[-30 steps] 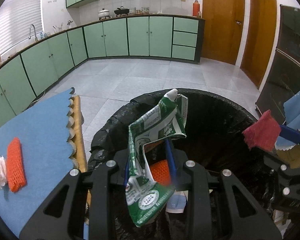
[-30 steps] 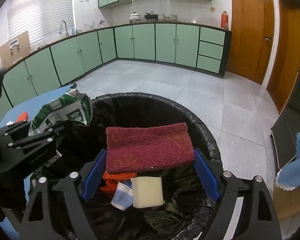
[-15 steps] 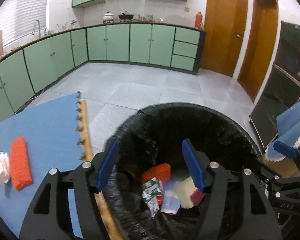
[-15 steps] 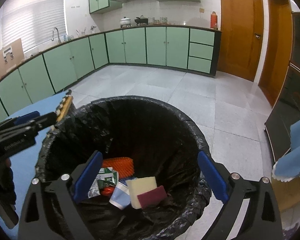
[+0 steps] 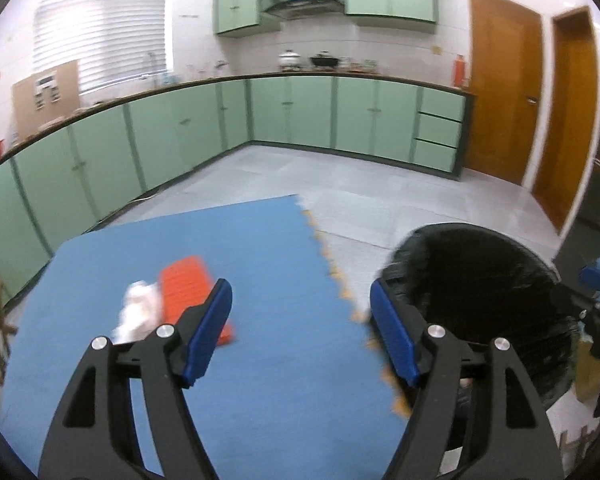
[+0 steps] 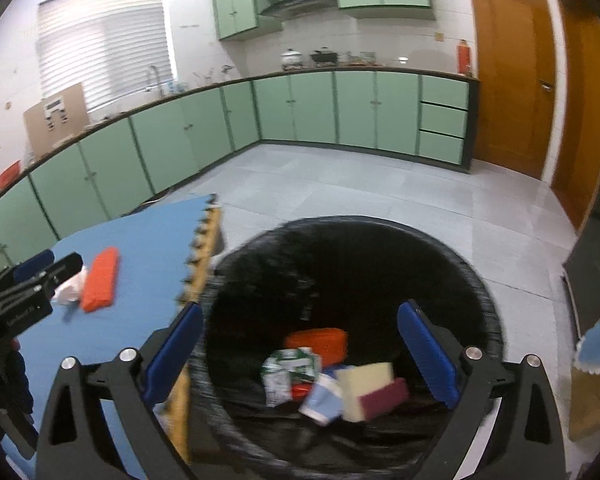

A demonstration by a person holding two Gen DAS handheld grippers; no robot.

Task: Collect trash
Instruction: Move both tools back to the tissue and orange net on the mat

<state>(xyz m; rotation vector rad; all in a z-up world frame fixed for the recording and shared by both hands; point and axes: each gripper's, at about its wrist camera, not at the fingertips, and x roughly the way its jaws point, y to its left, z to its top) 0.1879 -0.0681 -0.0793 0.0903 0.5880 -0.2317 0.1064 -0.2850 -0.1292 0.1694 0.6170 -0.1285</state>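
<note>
Now orange mesh (image 5: 194,292), crumpled white tissue (image 5: 138,314) on mat; left fingers (image 5: 208,332) opening, right fingers (image 6: 428,356) spread, empty.

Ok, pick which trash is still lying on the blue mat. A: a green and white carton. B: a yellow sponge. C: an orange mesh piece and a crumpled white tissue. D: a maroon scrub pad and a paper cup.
C: the orange mesh piece and the crumpled white tissue lie side by side on the blue mat.
</note>
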